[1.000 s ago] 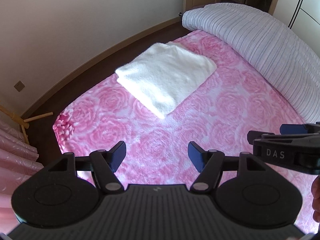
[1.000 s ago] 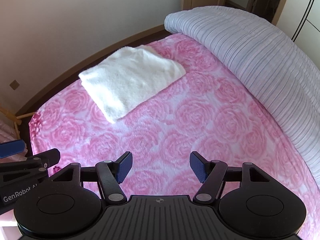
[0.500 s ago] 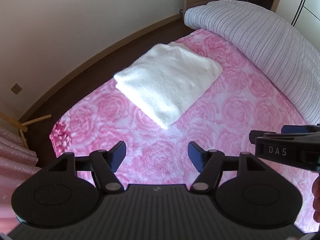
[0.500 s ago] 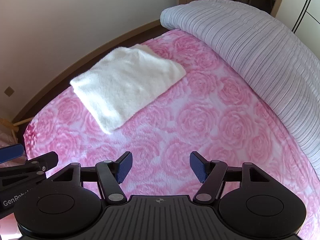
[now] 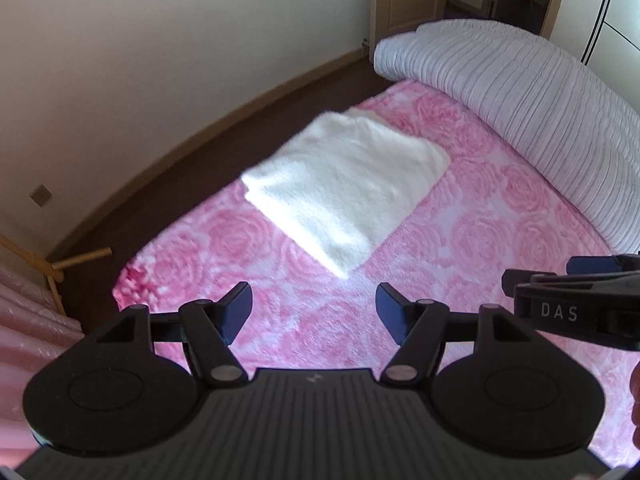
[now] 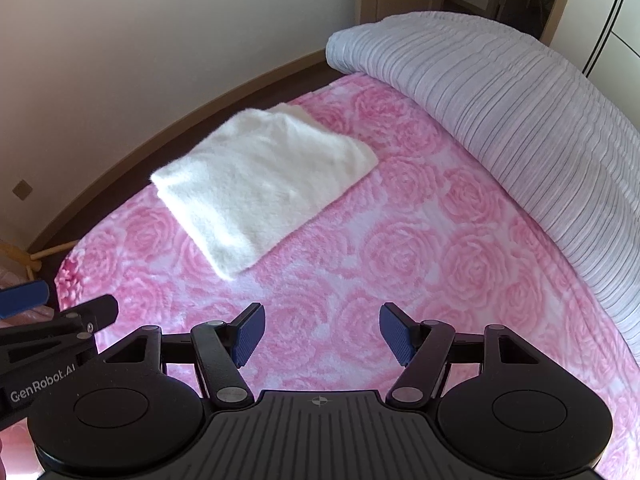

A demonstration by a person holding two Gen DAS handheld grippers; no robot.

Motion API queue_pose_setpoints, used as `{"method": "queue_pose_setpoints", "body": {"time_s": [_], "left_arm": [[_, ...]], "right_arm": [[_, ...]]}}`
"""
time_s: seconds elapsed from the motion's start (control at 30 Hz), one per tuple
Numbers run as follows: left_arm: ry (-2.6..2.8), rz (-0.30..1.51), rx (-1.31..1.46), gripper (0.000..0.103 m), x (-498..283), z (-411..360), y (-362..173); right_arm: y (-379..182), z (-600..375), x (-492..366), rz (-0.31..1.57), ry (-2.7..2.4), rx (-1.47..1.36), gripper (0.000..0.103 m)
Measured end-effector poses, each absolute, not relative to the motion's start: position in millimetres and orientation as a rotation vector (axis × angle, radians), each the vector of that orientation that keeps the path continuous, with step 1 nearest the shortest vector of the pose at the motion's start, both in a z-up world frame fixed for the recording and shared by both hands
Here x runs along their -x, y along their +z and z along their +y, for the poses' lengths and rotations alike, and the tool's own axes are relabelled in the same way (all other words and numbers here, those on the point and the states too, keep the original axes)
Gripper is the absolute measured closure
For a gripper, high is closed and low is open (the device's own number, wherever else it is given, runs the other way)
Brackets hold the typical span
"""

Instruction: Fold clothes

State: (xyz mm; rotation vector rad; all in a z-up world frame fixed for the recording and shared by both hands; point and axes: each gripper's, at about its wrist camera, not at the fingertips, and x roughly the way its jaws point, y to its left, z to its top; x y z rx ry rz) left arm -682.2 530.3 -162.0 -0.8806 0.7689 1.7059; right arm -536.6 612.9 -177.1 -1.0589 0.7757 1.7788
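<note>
A folded white towel (image 5: pixel 344 188) lies in the upper middle of the frame, close to the bed's (image 5: pixel 460 248) far-left edge above the dark floor (image 5: pixel 208 160). Open pink blanket separates it from the left gripper (image 5: pixel 314 312) and the right gripper (image 6: pixel 322 332), fingers apart and empty. A ribbed grey duvet (image 6: pixel 500 120) borders the right.

Light: bright daylight, soft, no hard shadows
Glare: white folded garment (image 5: pixel 347 188) nearly blown out, its texture washed
Blur: left wrist view slightly smeared; right wrist view sharper
Distortion: fisheye bends skirting board (image 6: pixel 168 128); corners black
</note>
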Motion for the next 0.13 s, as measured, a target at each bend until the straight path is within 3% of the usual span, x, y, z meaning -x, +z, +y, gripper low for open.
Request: {"method": "queue_pose_setpoints", "body": {"time_s": [0.13], "left_arm": [[1.725, 0.755, 0.821, 0.038, 678, 516, -147]], "right_arm": [[-168, 599, 535, 0.766, 1.789, 1.038, 0.036]]}}
